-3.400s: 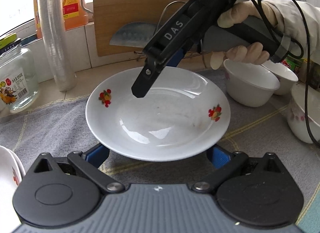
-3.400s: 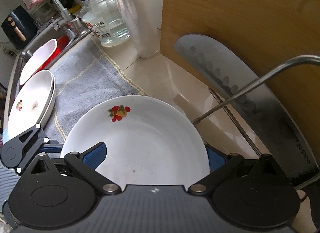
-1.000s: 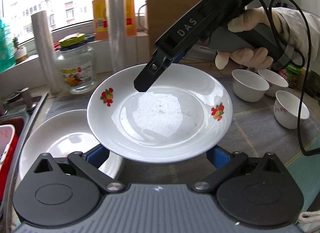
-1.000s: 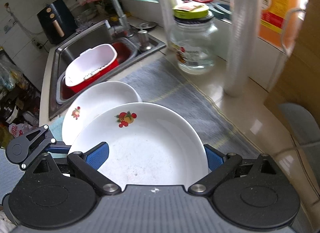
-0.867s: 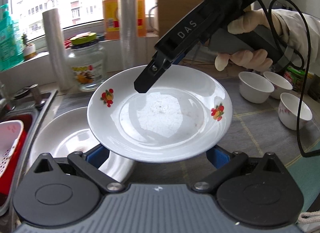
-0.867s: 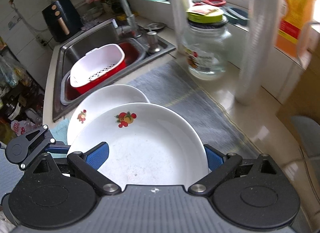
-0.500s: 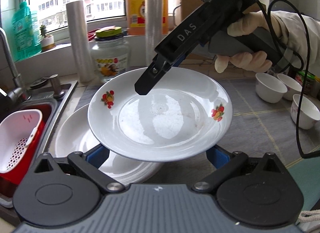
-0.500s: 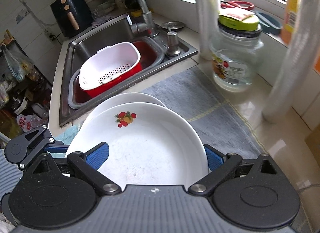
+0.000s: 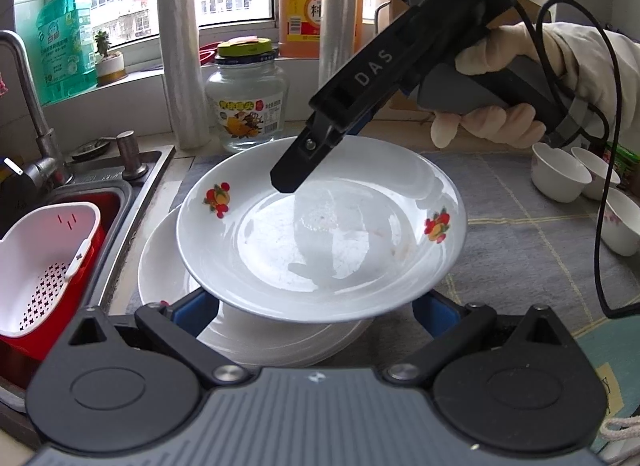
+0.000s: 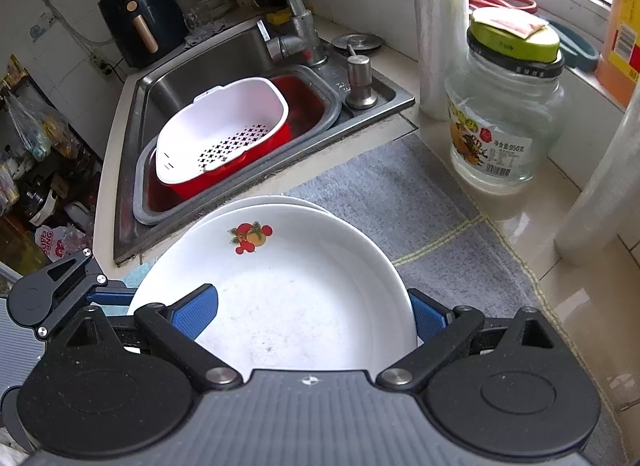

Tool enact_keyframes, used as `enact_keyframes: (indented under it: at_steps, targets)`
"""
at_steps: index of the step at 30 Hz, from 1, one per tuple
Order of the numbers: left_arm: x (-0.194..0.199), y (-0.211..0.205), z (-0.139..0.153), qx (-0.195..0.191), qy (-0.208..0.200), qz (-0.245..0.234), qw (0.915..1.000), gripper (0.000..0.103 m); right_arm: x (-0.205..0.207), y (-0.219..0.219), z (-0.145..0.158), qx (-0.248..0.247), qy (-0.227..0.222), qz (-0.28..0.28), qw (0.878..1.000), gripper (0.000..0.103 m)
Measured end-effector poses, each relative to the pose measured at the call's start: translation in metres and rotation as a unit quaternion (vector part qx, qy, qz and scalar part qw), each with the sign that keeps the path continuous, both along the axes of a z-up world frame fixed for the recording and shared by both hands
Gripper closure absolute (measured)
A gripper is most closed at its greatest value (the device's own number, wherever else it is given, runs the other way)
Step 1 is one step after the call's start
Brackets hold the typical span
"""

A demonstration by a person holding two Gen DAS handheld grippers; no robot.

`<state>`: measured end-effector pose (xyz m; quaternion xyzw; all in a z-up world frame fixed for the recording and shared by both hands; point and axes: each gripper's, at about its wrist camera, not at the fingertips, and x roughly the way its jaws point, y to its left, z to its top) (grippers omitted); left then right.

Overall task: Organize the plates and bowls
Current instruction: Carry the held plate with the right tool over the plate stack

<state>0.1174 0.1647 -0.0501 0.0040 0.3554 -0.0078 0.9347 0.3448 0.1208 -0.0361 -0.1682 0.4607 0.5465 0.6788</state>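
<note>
A white plate with fruit prints [image 9: 320, 225] hangs between both grippers. My left gripper [image 9: 312, 306] grips its near rim, with the rim between the blue pads. My right gripper [image 10: 312, 314] grips the opposite rim; in the left wrist view its black finger [image 9: 304, 157] rests over the far rim. The plate [image 10: 288, 290] hovers just above a stack of white plates [image 9: 168, 262] on the grey mat next to the sink. Only the stack's far edge [image 10: 264, 199] shows in the right wrist view. Three small white bowls [image 9: 560, 177] sit at the right.
A steel sink [image 10: 224, 61] holds a red tub with a white colander [image 10: 220, 133]. A glass jar [image 10: 504, 113], film rolls [image 9: 180, 65], an orange bottle [image 9: 316, 5] and a green soap bottle [image 9: 64, 49] stand by the window. A tap [image 10: 292, 5] rises behind the sink.
Both grippers have carried the plate left, from near the cutting board toward the sink. It now hangs over the plate stack, and the bowls lie farther right.
</note>
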Motion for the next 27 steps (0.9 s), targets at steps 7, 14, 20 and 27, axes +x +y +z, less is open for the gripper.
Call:
enact_keyframes:
  at_steps: [7, 14, 20, 27]
  targets:
    - [0.0, 0.005, -0.002, -0.004, 0.008, 0.008, 0.9999, 0.001, -0.002, 0.007, -0.008, -0.009, 0.006, 0.006, 1.0, 0.002]
    - [0.001, 0.006, -0.005, -0.008, 0.013, 0.013, 0.9998, 0.001, -0.002, 0.011, -0.01, -0.014, 0.005, 0.009, 1.0, 0.002]
    - [0.004, 0.007, -0.007, -0.013, 0.019, 0.015, 0.9996, 0.001, -0.003, 0.013, -0.011, -0.015, 0.004, 0.01, 1.0, 0.002]
    - [0.008, 0.011, -0.008, -0.021, 0.03, 0.016, 0.9992, 0.001, -0.004, 0.016, -0.013, -0.02, 0.001, 0.012, 1.0, 0.002]
